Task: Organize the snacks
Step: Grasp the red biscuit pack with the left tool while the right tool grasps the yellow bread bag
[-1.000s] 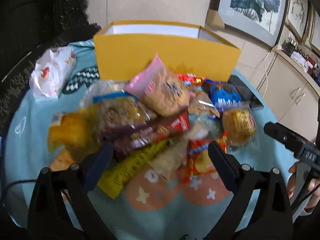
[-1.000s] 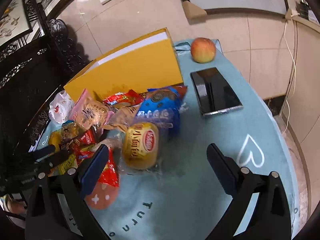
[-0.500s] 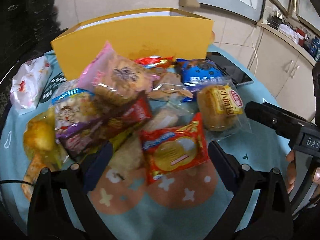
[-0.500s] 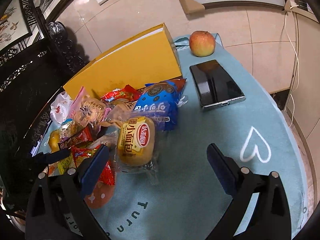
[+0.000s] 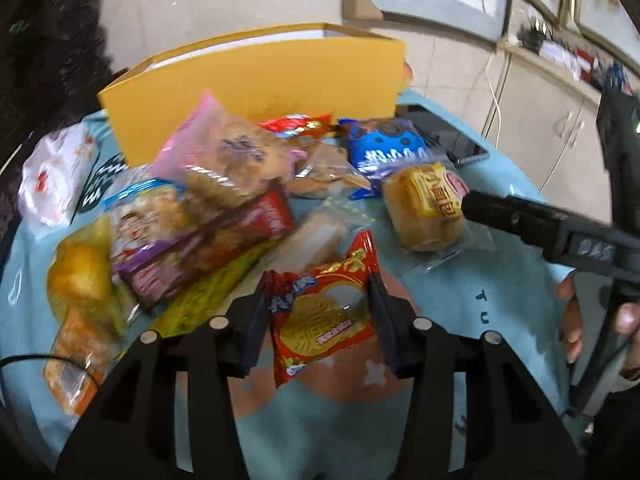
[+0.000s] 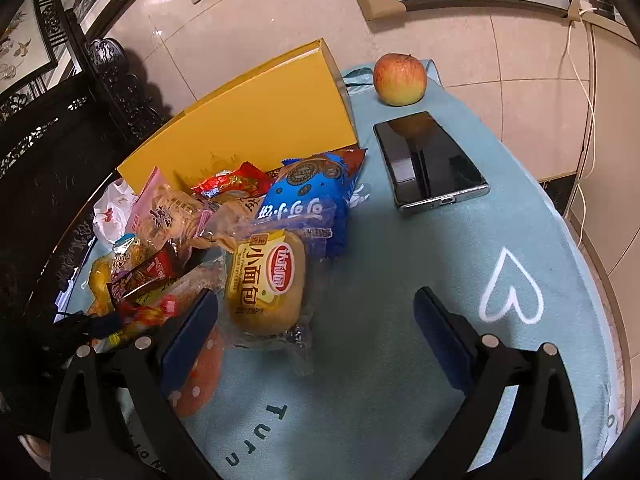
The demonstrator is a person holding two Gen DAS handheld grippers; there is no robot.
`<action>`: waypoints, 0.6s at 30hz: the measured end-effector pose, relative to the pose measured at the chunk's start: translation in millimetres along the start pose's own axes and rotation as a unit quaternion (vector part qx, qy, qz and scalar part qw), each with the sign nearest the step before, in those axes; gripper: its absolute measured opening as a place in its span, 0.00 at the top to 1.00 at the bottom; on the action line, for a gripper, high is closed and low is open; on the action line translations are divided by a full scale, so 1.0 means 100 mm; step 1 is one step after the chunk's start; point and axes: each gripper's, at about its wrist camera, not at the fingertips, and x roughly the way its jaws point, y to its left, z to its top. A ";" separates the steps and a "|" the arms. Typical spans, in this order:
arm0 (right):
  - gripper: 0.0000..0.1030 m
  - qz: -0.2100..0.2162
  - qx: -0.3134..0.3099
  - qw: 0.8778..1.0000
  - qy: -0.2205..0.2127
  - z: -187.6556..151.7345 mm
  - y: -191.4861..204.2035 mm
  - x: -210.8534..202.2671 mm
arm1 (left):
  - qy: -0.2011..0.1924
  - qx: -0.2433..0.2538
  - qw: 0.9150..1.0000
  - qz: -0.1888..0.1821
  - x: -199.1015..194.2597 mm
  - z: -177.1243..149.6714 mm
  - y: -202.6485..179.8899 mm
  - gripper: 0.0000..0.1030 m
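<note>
A heap of wrapped snacks lies on the teal tablecloth [image 6: 400, 264] in front of an upright yellow box [image 5: 256, 80]. My left gripper [image 5: 320, 308] is closing, and its pads touch both sides of a red packet with a golden round cake [image 5: 320, 320] at the heap's near edge. A bun in a clear yellow-printed wrapper [image 6: 264, 284] lies just ahead of the left finger of my right gripper [image 6: 314, 296], which stands open over bare cloth and holds nothing. One of its fingers [image 5: 520, 220] reaches in from the right in the left wrist view, beside the bun [image 5: 426, 204].
A blue biscuit bag [image 6: 308, 200] and a pink packet [image 5: 224, 152] sit behind the bun. A dark phone [image 6: 432, 160] and an apple [image 6: 399, 79] lie right of the box. A white plastic bag [image 5: 52, 176] is at the far left. A hand [image 5: 572, 320] grips the right tool.
The left gripper's jaws have come together from wide open onto the red packet, and it has shifted right along the heap. The right gripper has barely moved.
</note>
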 end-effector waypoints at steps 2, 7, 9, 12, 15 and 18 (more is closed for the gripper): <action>0.04 -0.008 -0.012 1.000 0.005 -0.01 0.06 0.01 | -0.012 -0.010 1.000 -0.010 -0.13 0.00 0.07 0.54; 0.04 -0.060 -0.068 0.995 0.028 0.01 0.31 0.12 | -0.020 -0.030 0.999 -0.019 -0.24 -0.02 0.20 0.54; 0.04 -0.076 -0.083 0.993 0.034 0.05 0.40 0.20 | -0.019 -0.035 0.999 -0.024 -0.24 -0.04 0.22 0.54; 0.04 -0.090 -0.095 0.990 0.050 0.11 0.50 0.35 | -0.019 -0.035 0.999 -0.027 -0.24 -0.06 0.23 0.54; 0.21 -0.090 -0.098 0.988 0.080 0.14 0.57 0.57 | -0.017 -0.037 0.999 -0.028 -0.25 -0.06 0.25 0.54; 0.48 -0.099 -0.140 0.982 0.086 0.10 0.67 0.66 | -0.018 -0.042 0.998 -0.030 -0.27 -0.07 0.30 0.53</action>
